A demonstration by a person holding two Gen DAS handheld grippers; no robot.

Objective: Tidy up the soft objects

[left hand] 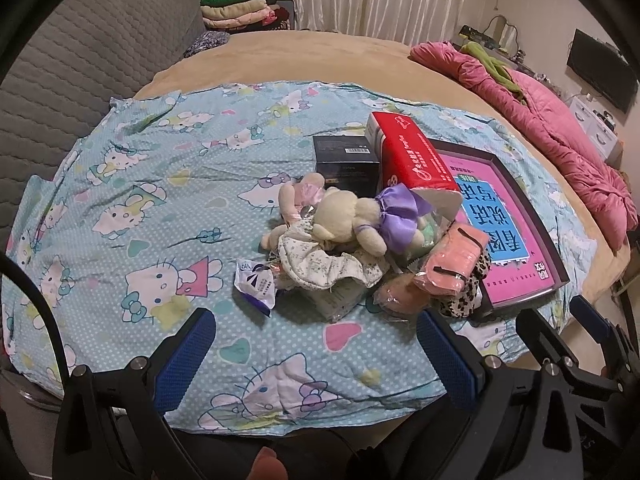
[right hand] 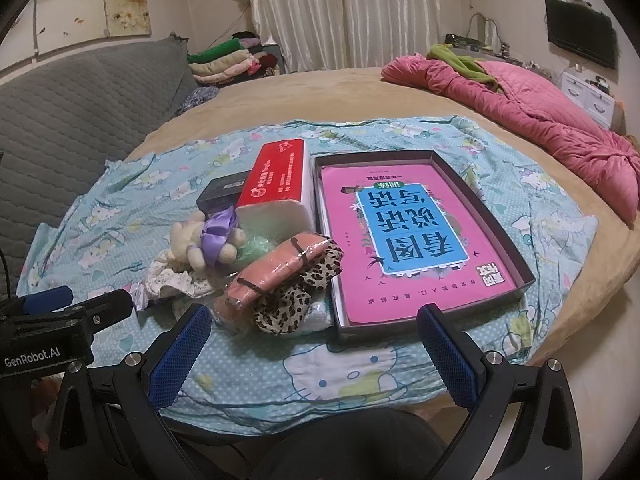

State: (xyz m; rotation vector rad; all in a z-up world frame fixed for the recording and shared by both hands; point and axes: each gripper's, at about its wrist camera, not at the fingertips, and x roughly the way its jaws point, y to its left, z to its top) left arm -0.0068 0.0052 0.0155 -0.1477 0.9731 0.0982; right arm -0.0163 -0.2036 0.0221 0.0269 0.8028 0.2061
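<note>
A heap of soft things lies on the Hello Kitty cloth (left hand: 132, 184): a cream plush bear (left hand: 348, 216) with a purple bow (left hand: 400, 208), a floral frilled cloth (left hand: 320, 264), a wrapped peach-pink fabric bundle (left hand: 452, 264) and a leopard-print piece (left hand: 464, 296). The bear (right hand: 192, 244), peach-pink bundle (right hand: 276, 276) and leopard-print piece (right hand: 288, 304) also show in the right wrist view. My left gripper (left hand: 316, 344) is open and empty, just short of the heap. My right gripper (right hand: 312, 344) is open and empty, in front of the leopard-print piece and the box.
A red tissue pack (left hand: 412, 156) leans on a black box (left hand: 346, 160). A shallow dark box (right hand: 528, 268) holds a pink book (right hand: 400, 232). A purple-white sachet (left hand: 256, 284) lies left of the heap. A pink quilt (left hand: 560, 136) is bunched at the bed's right; grey sofa (left hand: 80, 60) at left.
</note>
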